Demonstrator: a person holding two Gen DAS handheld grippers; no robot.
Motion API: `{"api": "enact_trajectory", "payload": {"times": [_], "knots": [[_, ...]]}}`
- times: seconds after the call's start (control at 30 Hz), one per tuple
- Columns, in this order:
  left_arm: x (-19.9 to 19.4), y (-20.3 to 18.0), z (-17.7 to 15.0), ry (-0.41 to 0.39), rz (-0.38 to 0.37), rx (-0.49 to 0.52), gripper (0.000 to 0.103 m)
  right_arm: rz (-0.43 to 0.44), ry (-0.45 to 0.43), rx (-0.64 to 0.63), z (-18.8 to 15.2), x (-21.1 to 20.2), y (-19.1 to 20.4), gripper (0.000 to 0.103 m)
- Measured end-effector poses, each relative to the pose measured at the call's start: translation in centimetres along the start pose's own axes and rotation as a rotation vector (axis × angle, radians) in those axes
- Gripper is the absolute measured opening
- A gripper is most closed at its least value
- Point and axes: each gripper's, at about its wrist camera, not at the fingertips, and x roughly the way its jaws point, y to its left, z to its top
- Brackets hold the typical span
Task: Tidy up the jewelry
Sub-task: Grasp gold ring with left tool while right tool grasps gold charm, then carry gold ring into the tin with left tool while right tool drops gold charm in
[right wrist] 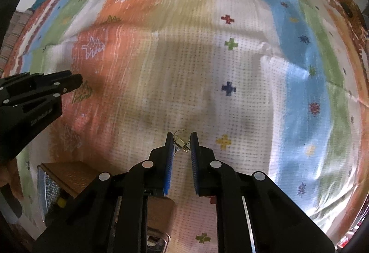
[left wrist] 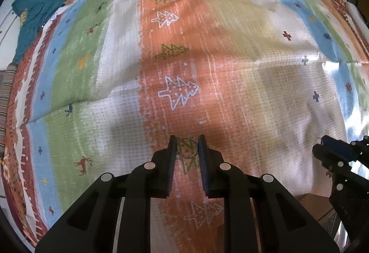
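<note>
A wide striped blanket (left wrist: 230, 68) covers the whole surface, with bands of orange, green, blue and cream, printed with small trees, deer and crosses, rumpled into a few folds. At its far left corner lies a teal cloth (left wrist: 41, 4), partly off the edge. Near the bottom of the right wrist view a wooden box (right wrist: 69, 174) sits on the blanket, with a shiny patterned side and a small yellow thing inside; much of it is hidden behind the gripper. Both tools point steeply down at the blanket, well apart from each other. The left gripper (left wrist: 187, 145) has its jaws drawn in on a thin plain ring (left wrist: 187, 148), which stands between the fingertips, over the orange stripe. The right gripper (right wrist: 182, 140) is likewise closed on a second ring (right wrist: 182, 137), this one with a small pale setting or charm hanging by its lower edge, over the cream band just beside a yellow cross (right wrist: 223, 141).
</note>
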Motion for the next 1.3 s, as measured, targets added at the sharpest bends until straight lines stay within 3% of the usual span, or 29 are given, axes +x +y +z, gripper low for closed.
{"api": "enact_trajectory", "payload": {"times": [0.1, 0.33, 0.63, 1.3], "knots": [[-0.4, -0.2, 0.0, 0.001, -0.026, -0.019, 0.018, 0.000, -0.013, 0.005, -0.5, -0.6, -0.1, 0.015], [-1.5, -0.1, 0.0, -0.038, 0.030, 0.026, 0.018, 0.004, -0.060, 0.021, -0.4, -2.3, -1.4, 0.015], [-3.8, -0.2, -0.7, -0.081, 0.037, 0.049, 0.018, -0.011, -0.094, 0.012, -0.6, -3.7, -1.5, 0.015], [-8.9, -1.6, -3.1, -0.162, -0.028, 0.052, 0.018, -0.036, -0.208, -0.021, -2.8, -7.5, -0.4, 0.015]]}}
